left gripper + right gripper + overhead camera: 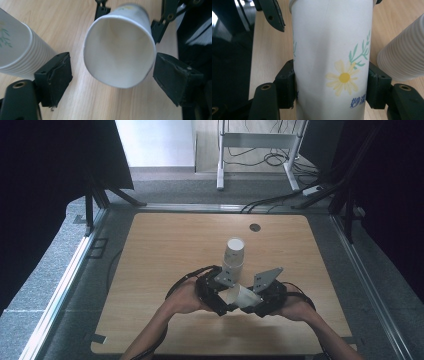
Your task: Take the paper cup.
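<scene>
A single white paper cup (pixel 242 296) printed with a yellow flower lies on its side between my two grippers, near the table's front edge. My right gripper (pixel 255 305) is shut on its body, both pads pressed against the wall (pixel 332 83). The cup's open mouth (pixel 117 50) faces my left gripper (pixel 111 62), whose jaws stand either side of the rim, the left pad (pixel 53 75) clearly apart from it. A stack of nested paper cups (pixel 234 252) stands upright just behind the grippers, and its ribbed rims appear beside the jaws (pixel 17 50) (pixel 402 55).
The wooden table (pixel 150 270) has a round cable hole (pixel 255 227) at the back middle. Bare wood lies to the left and right of the hands. Beyond the far edge are a white desk frame (pixel 260 150), floor cables and black curtains on both sides.
</scene>
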A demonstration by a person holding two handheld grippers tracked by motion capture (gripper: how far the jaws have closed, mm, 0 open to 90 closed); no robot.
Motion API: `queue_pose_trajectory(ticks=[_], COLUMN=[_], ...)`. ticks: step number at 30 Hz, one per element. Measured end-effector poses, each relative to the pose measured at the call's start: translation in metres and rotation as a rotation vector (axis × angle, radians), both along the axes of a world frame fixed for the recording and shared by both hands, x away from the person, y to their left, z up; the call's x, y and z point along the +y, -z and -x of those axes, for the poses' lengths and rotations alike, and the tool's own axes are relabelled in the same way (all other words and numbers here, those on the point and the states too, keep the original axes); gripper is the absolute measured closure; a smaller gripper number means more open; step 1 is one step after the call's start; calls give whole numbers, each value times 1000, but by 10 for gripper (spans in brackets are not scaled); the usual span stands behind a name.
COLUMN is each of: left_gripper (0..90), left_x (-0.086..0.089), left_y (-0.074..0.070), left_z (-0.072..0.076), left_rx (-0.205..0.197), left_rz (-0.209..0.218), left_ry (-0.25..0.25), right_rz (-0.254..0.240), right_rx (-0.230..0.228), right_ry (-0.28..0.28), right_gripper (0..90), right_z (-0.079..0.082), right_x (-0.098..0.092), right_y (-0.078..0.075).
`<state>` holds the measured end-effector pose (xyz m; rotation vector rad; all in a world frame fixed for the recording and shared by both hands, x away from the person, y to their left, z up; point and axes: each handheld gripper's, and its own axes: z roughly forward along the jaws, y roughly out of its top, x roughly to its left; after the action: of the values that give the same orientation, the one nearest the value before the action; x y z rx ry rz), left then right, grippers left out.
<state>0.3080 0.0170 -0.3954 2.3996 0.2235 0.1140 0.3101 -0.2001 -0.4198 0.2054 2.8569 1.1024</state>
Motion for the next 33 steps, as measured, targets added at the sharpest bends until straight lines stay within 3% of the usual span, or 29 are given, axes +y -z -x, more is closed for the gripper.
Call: queue_pose_trajectory(ticks=[1,2,3,5,6,7,8,10,11,14,21,27,33], left_gripper=[142,142,142,142,142,142,142,145,146,152,227,285,311], left_x=[4,4,8,11,11,13,13,14,14,14,13,12,12], left_y=[0,0,0,1,1,2,2,3,3,6,11,14,12], left_z=[-1,-1,-3,-4,-4,-4,-4,-5,-5,-5,-7,-7,-6], left_rx=[21,21,38,55,55,69,69,82,82,92,130,130,115], left_rz=[52,52,107,159,159,205,205,253,253,307,389,396,369], left_ry=[-10,-10,-20,-29,-29,-36,-36,-33,-33,-19,22,29,32], right_rz=[-21,-21,-64,-101,-101,-133,-153,-189,-189,-240,-288,-297,-296], right_rx=[2,2,-2,-10,-10,-20,-25,-26,-26,-33,-18,-8,10], right_ry=[8,8,12,13,13,14,14,13,13,14,8,6,2], right_gripper=[371,371,371,371,371,371,371,371,371,370,369,368,351], right_z=[0,0,1,2,2,3,4,4,4,6,7,7,6], right_x=[-2,-2,-5,-8,-8,-10,-11,-14,-14,-16,-18,-17,-16], right_y=[0,0,0,1,1,1,1,1,1,3,8,11,14])
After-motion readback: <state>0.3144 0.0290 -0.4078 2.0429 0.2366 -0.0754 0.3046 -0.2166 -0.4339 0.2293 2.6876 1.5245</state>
